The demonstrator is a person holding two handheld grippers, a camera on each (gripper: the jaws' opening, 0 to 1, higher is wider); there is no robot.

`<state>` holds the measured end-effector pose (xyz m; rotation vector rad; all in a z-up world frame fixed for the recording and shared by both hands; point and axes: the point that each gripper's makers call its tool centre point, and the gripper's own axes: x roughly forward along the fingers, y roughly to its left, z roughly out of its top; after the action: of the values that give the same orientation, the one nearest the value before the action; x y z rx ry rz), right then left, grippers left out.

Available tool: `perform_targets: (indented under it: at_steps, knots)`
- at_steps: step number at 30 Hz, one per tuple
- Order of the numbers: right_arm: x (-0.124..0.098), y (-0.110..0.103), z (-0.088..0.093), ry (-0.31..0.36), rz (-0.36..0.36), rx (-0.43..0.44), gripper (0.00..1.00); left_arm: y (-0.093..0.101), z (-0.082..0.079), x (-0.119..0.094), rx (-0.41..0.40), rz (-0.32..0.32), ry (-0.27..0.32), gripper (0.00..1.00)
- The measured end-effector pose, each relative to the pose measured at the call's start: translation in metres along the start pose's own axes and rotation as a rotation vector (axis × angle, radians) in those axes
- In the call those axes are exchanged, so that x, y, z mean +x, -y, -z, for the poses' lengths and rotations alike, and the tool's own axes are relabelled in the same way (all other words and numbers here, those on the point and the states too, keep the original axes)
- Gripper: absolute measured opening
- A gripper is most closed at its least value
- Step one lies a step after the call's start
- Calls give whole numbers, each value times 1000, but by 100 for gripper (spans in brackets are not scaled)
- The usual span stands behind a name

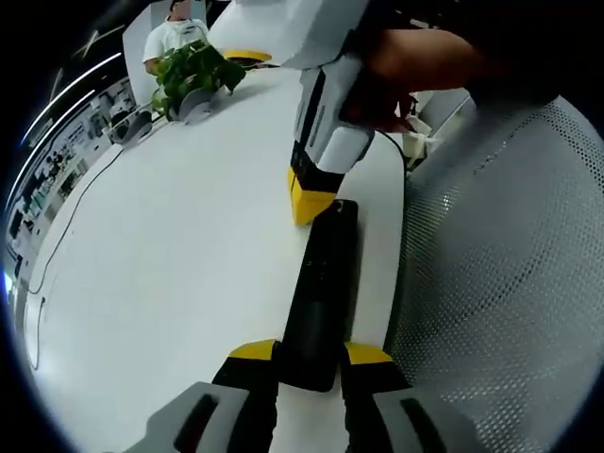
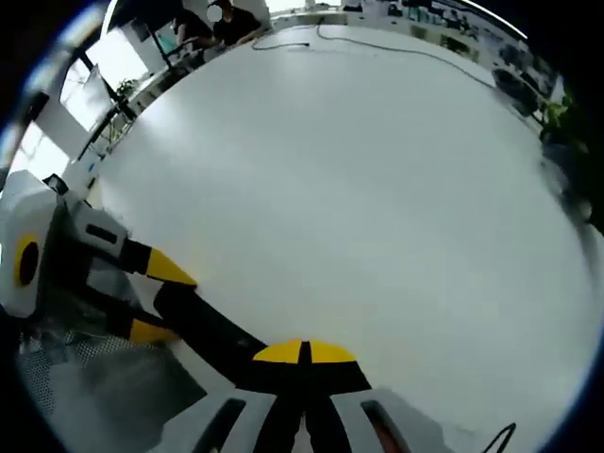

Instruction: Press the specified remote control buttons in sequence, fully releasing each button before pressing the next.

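We're looking down the left gripper (image 1: 310, 363): its yellow-tipped jaws pinch the near end of the black remote (image 1: 321, 293), one jaw each side. The remote lies flat on the white table (image 1: 179, 264), close to the table edge, w/ a grey mesh chair (image 1: 500, 283) just beside it on the right. At the remote's far end the right gripper (image 1: 310, 200) comes in from above, a hand (image 1: 415, 66) around its body; its yellow tips are pressed together & sit right at the remote's top end. In the right gripper view we see those jaws (image 2: 304, 354) closed tip to tip over the dark remote (image 2: 203, 330), w/ the left gripper (image 2: 142, 297) clamping it from the left. Further back on the table: a leafy plant (image 1: 193, 71), a thin cable (image 1: 75, 208) trailing across the top, and a person in white (image 1: 172, 36) at the far end.
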<state>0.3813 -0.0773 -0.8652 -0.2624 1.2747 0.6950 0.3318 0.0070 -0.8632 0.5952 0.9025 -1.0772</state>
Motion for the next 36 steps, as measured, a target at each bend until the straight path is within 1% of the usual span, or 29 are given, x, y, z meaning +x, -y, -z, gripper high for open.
perform_targets:
  at_steps: [2, 3, 6, 9, 11, 13, 14, 18, 19, 21, 23, 27, 29, 30, 33, 36]
  knots:
    - [-2, 0, 0, 7, -6, 15, 0, 0, 0, 0, 0, 0, 0, 25]
    - [-4, -1, 1, 3, -26, 45, 0, 0, 0, 0, -1, -1, 0, 25]
    - [-8, -3, 6, -2, -39, 74, 0, 0, 0, 0, -4, -2, 1, 25]
    - [-14, -10, 10, -12, -80, 107, 0, -1, 0, 0, -11, -6, -1, 25]
    - [-19, -21, 11, -24, -133, 132, 0, -1, 0, 0, -12, -6, -1, 25]
    - [-21, -31, 15, -57, -173, 153, 0, -1, -1, 0, -14, -8, 1, 25]
    - [-21, -36, 18, -88, -192, 154, 0, -1, 0, 0, -15, -8, 2, 25]
    - [-19, -45, 27, -156, -229, 156, 0, -1, -1, 0, -15, -9, 5, 25]
    - [-17, -46, 32, -186, -237, 157, 0, -1, -1, 0, -15, -9, 5, 25]
    - [-14, -44, 37, -207, -226, 146, 0, -1, -1, 0, -15, -9, 6, 25]
    - [-13, -39, 45, -240, -197, 136, 0, -1, -1, 0, -14, -9, 7, 25]
    - [-10, -30, 47, -237, -171, 139, 0, -1, -1, 0, -12, -9, 9, 25]
    - [-10, -26, 46, -227, -154, 149, 0, -1, -1, 0, -9, -9, 10, 25]
    - [-9, -22, 45, -222, -133, 140, 0, -1, -1, 0, -8, -9, 10, 25]
    - [-7, -11, 38, -170, -81, 109, 0, -1, -1, 0, -6, -8, 10, 25]
    - [-6, -7, 35, -151, -66, 97, 0, -1, -1, 0, -6, -8, 10, 25]
